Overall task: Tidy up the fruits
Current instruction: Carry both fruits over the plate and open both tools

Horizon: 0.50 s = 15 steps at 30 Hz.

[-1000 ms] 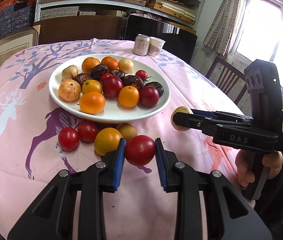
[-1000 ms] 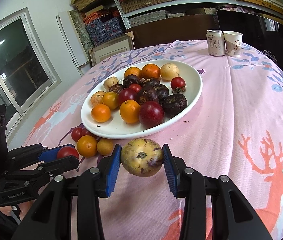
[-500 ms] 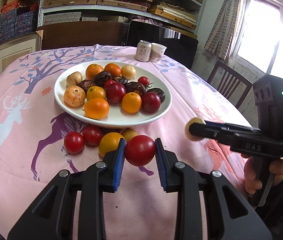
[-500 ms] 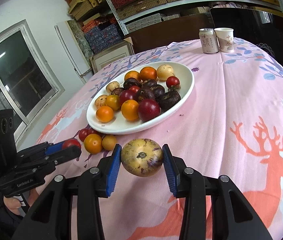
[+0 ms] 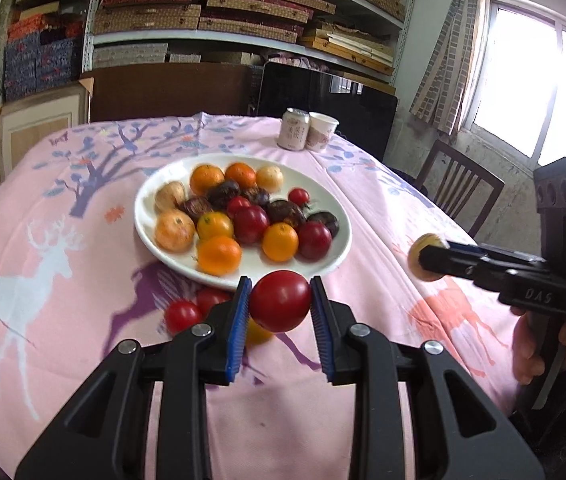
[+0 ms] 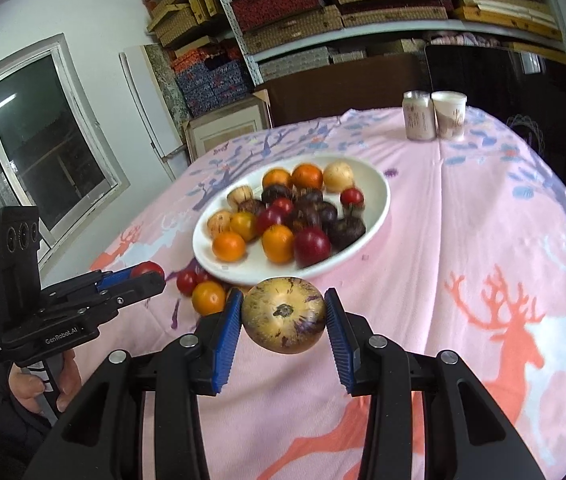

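The left gripper [image 5: 279, 301] is closed on a red tomato [image 5: 279, 300], held above the pink tablecloth [image 5: 83, 264] just near the white plate [image 5: 339, 256] of fruits. The right gripper [image 6: 283, 316] clamps a yellow fruit with purple spots [image 6: 283, 314], also lifted off the cloth, at the near side of the plate. Two small tomatoes [image 5: 182, 315] and an orange fruit [image 6: 207, 298] lie on the cloth beside the plate's near edge. A can [image 5: 293, 129] and a paper cup [image 5: 322, 131] stand touching at the far side.

You could read "DAS" in pale letters on the side of the right gripper [image 5: 429, 258], and "GenRobot.AI" on the body of the left gripper [image 6: 147, 276]. The print on the can [image 6: 418, 116] and paper cup [image 6: 449, 114] was too blurred to read.
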Each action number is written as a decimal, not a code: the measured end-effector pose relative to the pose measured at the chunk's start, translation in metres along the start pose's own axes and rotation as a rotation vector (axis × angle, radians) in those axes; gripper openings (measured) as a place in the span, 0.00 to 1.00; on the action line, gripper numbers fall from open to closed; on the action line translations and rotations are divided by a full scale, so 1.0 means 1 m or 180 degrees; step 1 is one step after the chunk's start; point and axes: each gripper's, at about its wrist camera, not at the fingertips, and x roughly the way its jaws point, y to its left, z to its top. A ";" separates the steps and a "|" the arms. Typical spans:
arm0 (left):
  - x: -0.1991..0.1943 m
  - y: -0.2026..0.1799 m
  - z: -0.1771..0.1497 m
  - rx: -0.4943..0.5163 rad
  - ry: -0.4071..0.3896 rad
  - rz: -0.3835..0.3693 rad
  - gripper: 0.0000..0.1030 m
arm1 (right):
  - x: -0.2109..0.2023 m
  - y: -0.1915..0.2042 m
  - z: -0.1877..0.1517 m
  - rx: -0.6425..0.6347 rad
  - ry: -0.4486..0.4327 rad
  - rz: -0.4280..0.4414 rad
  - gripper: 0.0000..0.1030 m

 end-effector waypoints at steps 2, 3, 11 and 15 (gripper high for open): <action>0.001 0.003 0.015 0.0064 -0.0026 0.0061 0.28 | 0.000 0.000 0.017 -0.0049 -0.0068 -0.0066 0.40; 0.003 0.005 0.024 0.0102 -0.0038 0.0104 0.28 | 0.000 0.000 0.025 -0.0071 -0.0109 -0.0100 0.40; 0.070 0.037 0.083 0.0016 0.0172 0.0252 0.28 | 0.064 -0.009 0.087 -0.0073 -0.0164 -0.0262 0.41; 0.105 0.049 0.089 -0.0067 0.0298 0.0287 0.28 | 0.111 -0.007 0.096 -0.0109 -0.0021 -0.0280 0.40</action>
